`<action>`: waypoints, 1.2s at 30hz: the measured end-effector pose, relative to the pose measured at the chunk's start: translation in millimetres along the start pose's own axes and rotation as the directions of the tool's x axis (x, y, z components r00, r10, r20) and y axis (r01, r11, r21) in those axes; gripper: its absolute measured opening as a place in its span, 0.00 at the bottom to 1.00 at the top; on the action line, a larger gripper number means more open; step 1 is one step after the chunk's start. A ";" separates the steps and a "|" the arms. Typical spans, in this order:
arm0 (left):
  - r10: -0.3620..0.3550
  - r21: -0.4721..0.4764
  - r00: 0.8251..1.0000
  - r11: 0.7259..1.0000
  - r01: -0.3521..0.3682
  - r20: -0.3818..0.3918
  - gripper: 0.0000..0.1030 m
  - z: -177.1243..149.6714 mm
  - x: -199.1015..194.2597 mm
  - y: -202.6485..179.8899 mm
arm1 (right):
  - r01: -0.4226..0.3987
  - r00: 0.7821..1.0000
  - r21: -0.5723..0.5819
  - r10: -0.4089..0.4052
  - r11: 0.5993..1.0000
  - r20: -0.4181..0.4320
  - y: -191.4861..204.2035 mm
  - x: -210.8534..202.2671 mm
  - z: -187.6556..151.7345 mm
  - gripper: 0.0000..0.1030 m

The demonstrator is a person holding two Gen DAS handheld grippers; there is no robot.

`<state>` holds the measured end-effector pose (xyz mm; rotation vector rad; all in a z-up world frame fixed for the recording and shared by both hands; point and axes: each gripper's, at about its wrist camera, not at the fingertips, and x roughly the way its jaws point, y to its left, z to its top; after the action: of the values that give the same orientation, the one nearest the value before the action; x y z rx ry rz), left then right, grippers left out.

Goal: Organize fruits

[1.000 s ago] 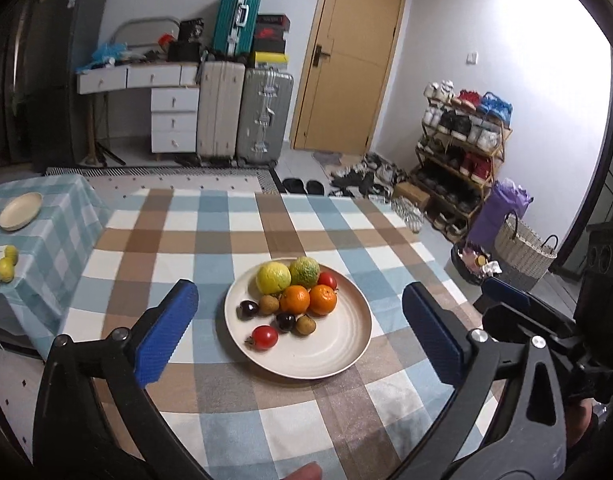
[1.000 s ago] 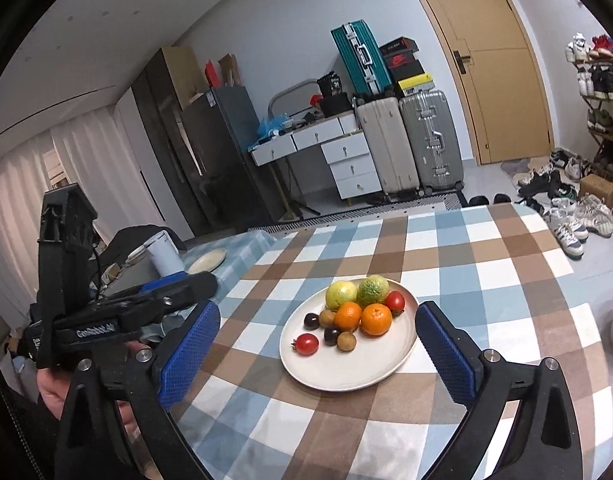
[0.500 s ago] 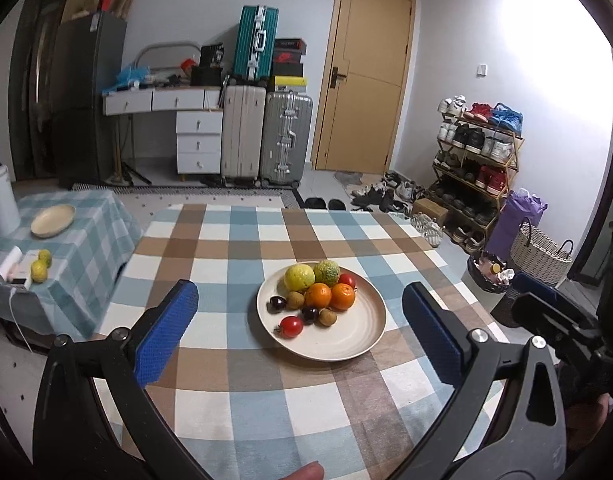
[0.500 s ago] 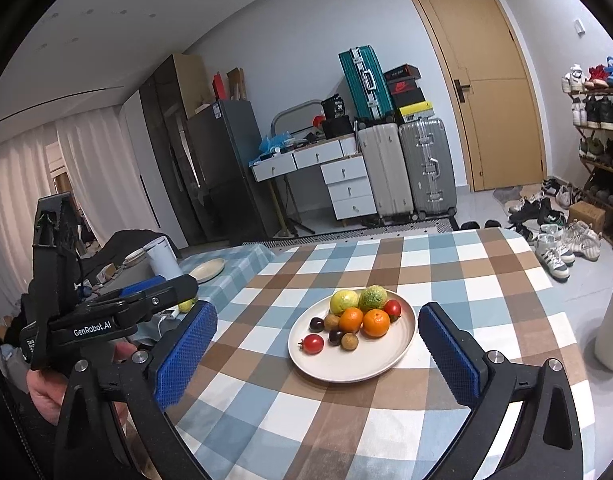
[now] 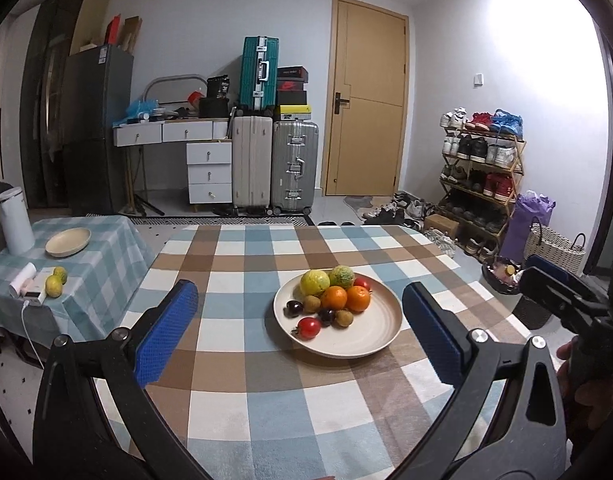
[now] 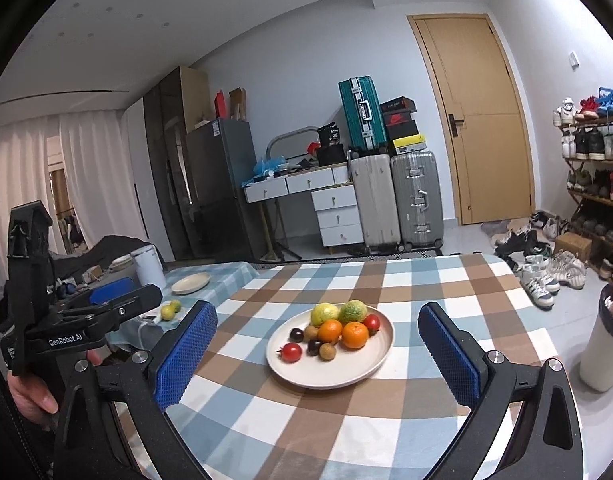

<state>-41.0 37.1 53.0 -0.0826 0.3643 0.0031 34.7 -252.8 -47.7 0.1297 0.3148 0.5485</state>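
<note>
Both the left gripper [image 5: 300, 326] and the right gripper [image 6: 316, 344] hung spread wide and empty, well short of the plate [image 5: 380, 342]. The fruits [image 6: 332, 328] sat heaped on that plate's far half, so no pick had begun. The next move likely called for lowering one gripper onto an outlying piece, such as the tomato [image 6: 291, 352].

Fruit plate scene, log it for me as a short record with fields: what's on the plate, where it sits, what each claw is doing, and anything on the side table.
plate: cream plate on the checked tablecloth
fruit on plate: two oranges, a yellow fruit, a green fruit, two red tomatoes, small dark and brown fruits
left claw: open, above the table, holding nothing
right claw: open, above the table, holding nothing
side table: empty cream dish, two yellow-green fruits, white canister
</note>
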 end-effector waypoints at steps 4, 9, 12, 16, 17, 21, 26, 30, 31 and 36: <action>0.004 -0.024 1.000 1.000 -0.003 0.011 0.99 -17.6 17.2 8.7 | 0.008 1.000 -0.001 -0.008 1.000 0.020 -4.3 2.8 -13.6 1.00; 0.031 -0.013 1.000 0.999 -0.031 0.006 0.99 -36.5 43.5 18.8 | 0.030 0.999 -0.010 -0.029 1.000 0.028 -10.7 9.2 -31.3 1.00; 0.036 -0.023 0.999 0.999 -0.036 -0.002 0.99 -47.5 57.4 26.0 | 0.044 0.999 -0.017 -0.044 0.999 0.009 -14.9 16.6 -40.9 1.00; 0.042 -0.029 0.999 0.999 -0.042 -0.017 0.99 -61.5 73.6 32.9 | 0.048 0.999 -0.020 -0.048 0.999 -0.006 -20.2 25.7 -50.2 1.00; 0.033 -0.032 0.999 0.999 -0.034 -0.015 0.99 -64.6 76.6 34.1 | 0.047 0.999 -0.021 -0.047 0.999 -0.006 -21.3 27.6 -52.2 1.00; 0.027 -0.031 1.000 0.999 -0.026 0.003 0.99 -69.1 86.0 34.6 | 0.054 0.998 -0.031 -0.054 0.998 -0.011 -25.5 35.3 -58.1 1.00; 0.029 0.011 1.000 1.000 -0.029 0.004 0.99 -74.3 98.4 27.6 | 0.062 0.998 -0.025 -0.062 0.998 -0.010 -27.7 42.3 -58.4 1.00; 0.034 0.023 0.999 0.999 -0.034 0.000 0.99 -78.0 102.2 24.3 | 0.069 0.998 -0.051 -0.069 0.996 -0.013 -23.8 43.4 -57.9 1.00; 0.032 0.025 0.999 0.999 -0.032 0.003 0.99 -78.7 101.8 23.6 | 0.069 0.997 -0.054 -0.070 0.996 -0.017 -23.6 43.5 -57.9 1.00; 0.040 0.044 0.999 0.998 -0.039 -0.024 0.99 -78.9 106.3 19.1 | 0.082 0.995 -0.054 -0.085 0.995 -0.057 -25.1 53.1 -58.7 1.00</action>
<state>29.9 48.4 -59.8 -0.0324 0.3902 0.0332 70.6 -243.7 -122.0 0.0504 0.3619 0.4776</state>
